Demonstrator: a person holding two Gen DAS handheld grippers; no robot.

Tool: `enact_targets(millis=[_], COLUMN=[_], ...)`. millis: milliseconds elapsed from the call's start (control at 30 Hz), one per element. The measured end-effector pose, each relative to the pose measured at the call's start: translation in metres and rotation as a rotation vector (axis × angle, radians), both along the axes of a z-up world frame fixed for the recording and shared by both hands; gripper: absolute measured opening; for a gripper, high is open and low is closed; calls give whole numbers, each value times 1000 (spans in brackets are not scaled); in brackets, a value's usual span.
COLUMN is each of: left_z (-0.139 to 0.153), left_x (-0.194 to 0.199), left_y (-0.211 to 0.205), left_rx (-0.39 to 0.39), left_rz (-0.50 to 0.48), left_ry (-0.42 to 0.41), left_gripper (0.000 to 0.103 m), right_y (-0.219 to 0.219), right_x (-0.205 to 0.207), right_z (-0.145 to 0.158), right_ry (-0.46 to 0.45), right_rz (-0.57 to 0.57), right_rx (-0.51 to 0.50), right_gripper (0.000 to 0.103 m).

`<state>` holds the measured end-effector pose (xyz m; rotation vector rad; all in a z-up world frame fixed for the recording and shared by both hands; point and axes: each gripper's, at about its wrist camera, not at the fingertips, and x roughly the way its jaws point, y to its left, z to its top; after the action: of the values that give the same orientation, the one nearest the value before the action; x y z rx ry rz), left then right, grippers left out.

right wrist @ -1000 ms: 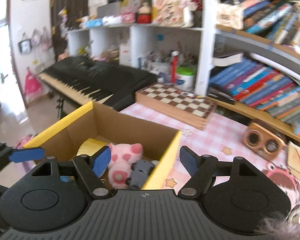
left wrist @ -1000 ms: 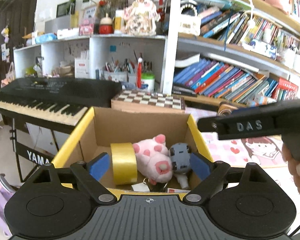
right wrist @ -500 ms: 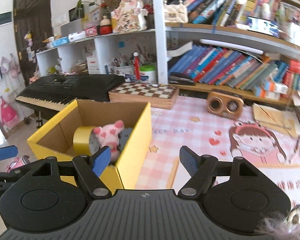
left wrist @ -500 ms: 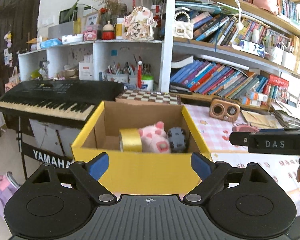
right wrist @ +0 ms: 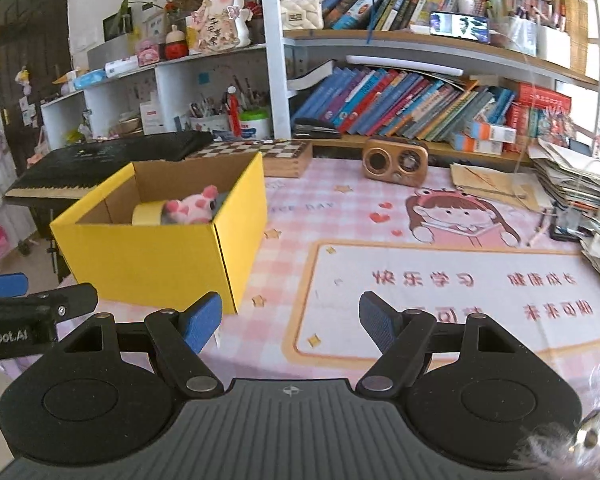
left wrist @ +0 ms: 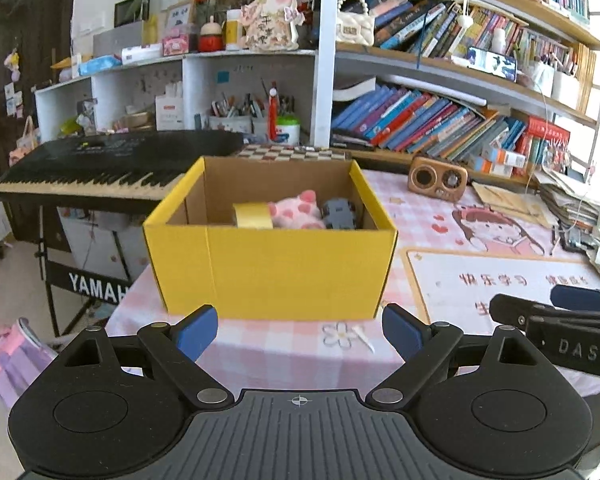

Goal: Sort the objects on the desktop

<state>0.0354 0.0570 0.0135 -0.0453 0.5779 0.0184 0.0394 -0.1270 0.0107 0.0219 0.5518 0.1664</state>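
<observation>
A yellow cardboard box (left wrist: 268, 264) (right wrist: 152, 256) stands at the left end of the pink checked table. Inside it lie a yellow tape roll (left wrist: 252, 216) (right wrist: 147, 213), a pink spotted plush pig (left wrist: 296, 213) (right wrist: 190, 210) and a grey toy car (left wrist: 340, 213). My left gripper (left wrist: 298, 330) is open and empty, just in front of the box's near wall. My right gripper (right wrist: 290, 322) is open and empty too, near the box's front right corner above the desk mat (right wrist: 440, 296). In the left wrist view the right gripper (left wrist: 560, 320) enters at the right edge.
A black keyboard (left wrist: 112, 164) stands left of the table beyond its edge. At the back are a chessboard box (right wrist: 268, 156), a wooden radio (right wrist: 394, 160) (left wrist: 438, 179) and bookshelves. Piles of papers (right wrist: 572, 184) fill the table's right side. The left gripper's finger (right wrist: 4, 286) shows at the left edge.
Both grippers have drawn back from over the box toward the table's near edge. The box, seen from above before, now shows its front wall. Both jaws stayed open.
</observation>
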Motion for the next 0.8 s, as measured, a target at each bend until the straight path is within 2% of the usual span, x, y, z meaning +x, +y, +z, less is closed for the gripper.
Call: enact_targets(millis=[433,633,800], left_z=[-18,-16,-19], left_x=[-26,-27,-25], left_y=[-7,-13,-19], left_rx=[32,53,68], left_rz=[-6,7,3], left_ry=[36,28,60], left_gripper=[92,103,103], right_y=[-6,-10,-12], right_x=[-31,-33,-32], right_z=[-16,-18,-22], right_ry=[29,38,69], right_rz=[-51,-59,-64], right_rx=[-21,-22,-26], right_gripper=[78,82,89])
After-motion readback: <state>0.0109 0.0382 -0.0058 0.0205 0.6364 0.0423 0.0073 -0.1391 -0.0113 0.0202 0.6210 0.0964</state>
